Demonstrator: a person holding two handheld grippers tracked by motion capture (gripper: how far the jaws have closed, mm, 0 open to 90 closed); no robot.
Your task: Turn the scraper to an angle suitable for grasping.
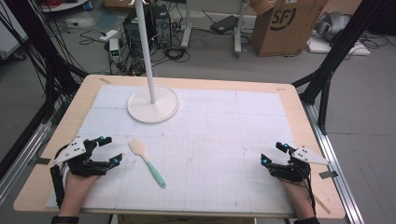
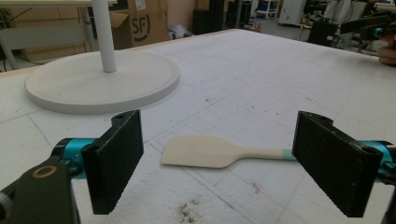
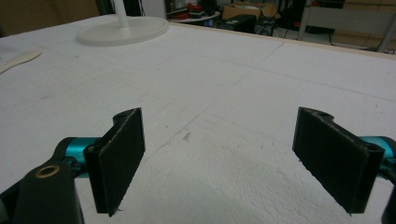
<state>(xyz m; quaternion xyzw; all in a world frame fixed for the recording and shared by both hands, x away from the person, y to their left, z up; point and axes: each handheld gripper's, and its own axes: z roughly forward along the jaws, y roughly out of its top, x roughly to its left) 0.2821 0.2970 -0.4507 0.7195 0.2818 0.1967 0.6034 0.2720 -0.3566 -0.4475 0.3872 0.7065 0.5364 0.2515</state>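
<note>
One spatula [image 1: 146, 162], blade far-left, handle near-right, diag.

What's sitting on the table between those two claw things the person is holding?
Only the spatula, close beside the left gripper. From it across to the right gripper the white mat is bare, as the high view shows.

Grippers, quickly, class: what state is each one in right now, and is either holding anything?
Left gripper: open, holding nothing; the spatula lies on the table just beyond its jaws.
Right gripper: open, holding nothing, over bare mat.
</note>
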